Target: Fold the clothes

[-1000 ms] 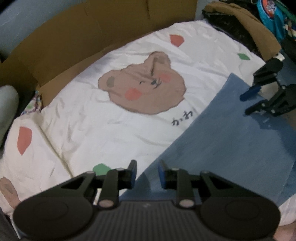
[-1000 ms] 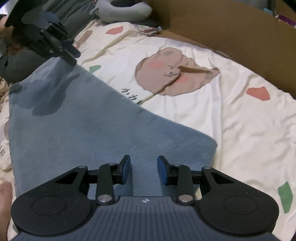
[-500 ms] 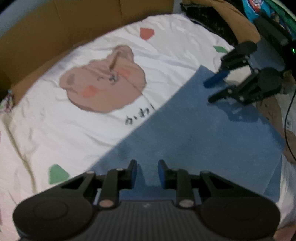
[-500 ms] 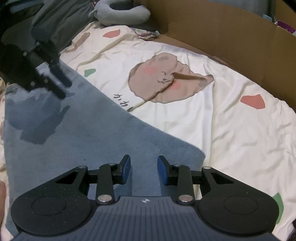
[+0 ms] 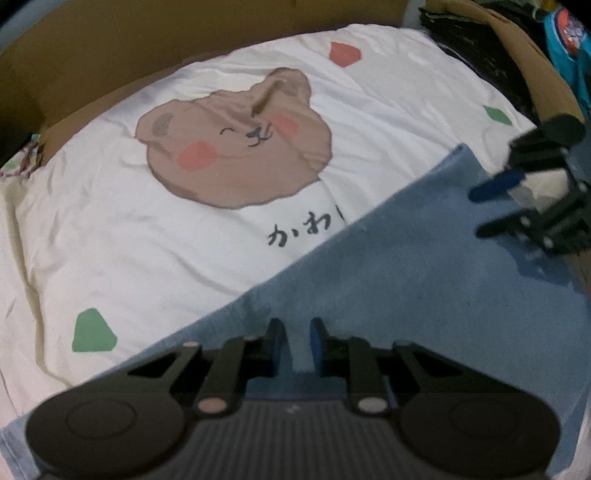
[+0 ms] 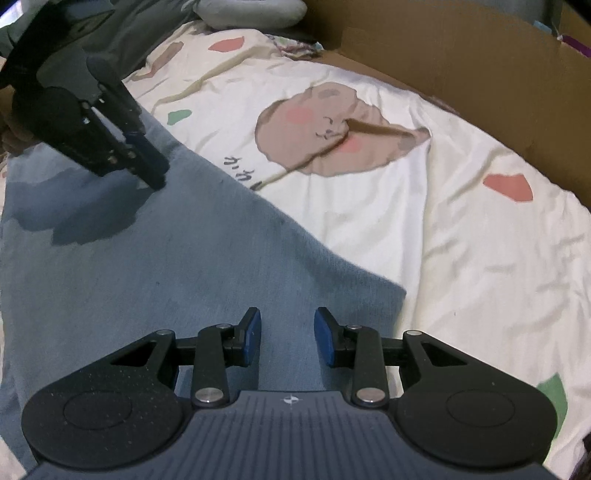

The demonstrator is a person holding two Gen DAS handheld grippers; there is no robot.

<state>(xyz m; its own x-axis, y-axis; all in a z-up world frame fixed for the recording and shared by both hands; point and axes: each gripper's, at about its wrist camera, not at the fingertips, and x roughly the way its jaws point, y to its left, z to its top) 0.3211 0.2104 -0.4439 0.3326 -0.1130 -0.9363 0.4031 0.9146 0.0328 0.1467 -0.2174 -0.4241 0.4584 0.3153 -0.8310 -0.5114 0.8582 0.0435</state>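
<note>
A flat blue cloth [image 5: 424, 295] [image 6: 166, 258] lies on the bed, one long edge running diagonally across the sheet. My left gripper [image 5: 297, 332] hangs low over that edge. Its jaws are closing, a narrow gap remains, and flat cloth shows through it. In the right wrist view the left gripper [image 6: 147, 173] comes down at the cloth's far left, its tips at the fabric. My right gripper [image 6: 287, 332] stands open just above the cloth near its right corner [image 6: 399, 291], nothing between the pads. The left wrist view shows the right gripper [image 5: 480, 212] at the right edge.
A white bedsheet [image 5: 110, 240] [image 6: 461, 258] with a brown bear print and coloured patches covers the bed. A cardboard wall [image 5: 147, 55] [image 6: 461, 55] runs behind it. Dark and brown clothes [image 5: 498, 55] pile up at the back right. A grey pillow [image 6: 251, 11] lies at the head.
My left gripper has sunk toward the blue cloth's edge and its jaws have narrowed. The right gripper has stayed nearly where it was, still open.
</note>
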